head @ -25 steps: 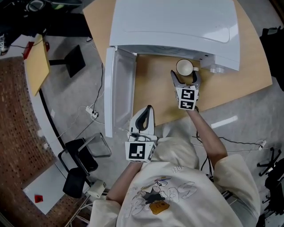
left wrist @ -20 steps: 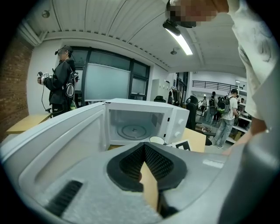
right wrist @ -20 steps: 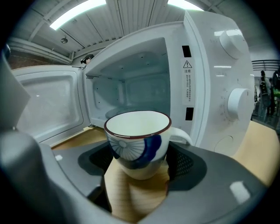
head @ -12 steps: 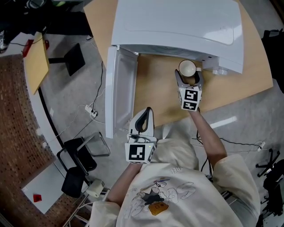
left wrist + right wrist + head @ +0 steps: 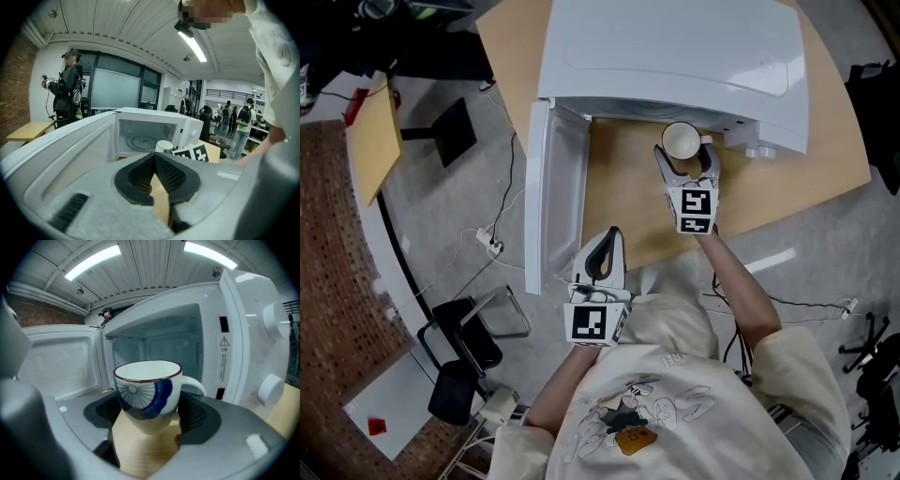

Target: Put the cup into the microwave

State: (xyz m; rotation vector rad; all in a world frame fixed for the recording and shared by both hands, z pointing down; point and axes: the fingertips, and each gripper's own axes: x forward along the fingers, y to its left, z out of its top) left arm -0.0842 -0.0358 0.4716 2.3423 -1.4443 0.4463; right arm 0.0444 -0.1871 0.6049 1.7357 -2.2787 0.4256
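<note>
A white cup [image 5: 681, 141] with a blue fan pattern and a dark red rim hangs between the pads of my right gripper [image 5: 684, 156], just in front of the open white microwave [image 5: 675, 56]. The jaws have just been closing, and now they press on the cup's sides. In the right gripper view the cup [image 5: 147, 397] stands upright off the table, handle to the right, with the empty cavity [image 5: 159, 348] behind it. My left gripper [image 5: 605, 234] hangs at the table's near edge, shut and empty, pointing at the microwave [image 5: 145, 136].
The microwave door [image 5: 553, 187] stands swung open to the left, over the edge of the wooden table [image 5: 628, 187]. On the floor to the left are a black chair [image 5: 473, 342] and a cable [image 5: 492, 239]. People stand in the room's background [image 5: 68, 89].
The right gripper has risen with the cup between its pads and shifted a little to the left, toward the microwave opening. The left gripper has stayed where it was.
</note>
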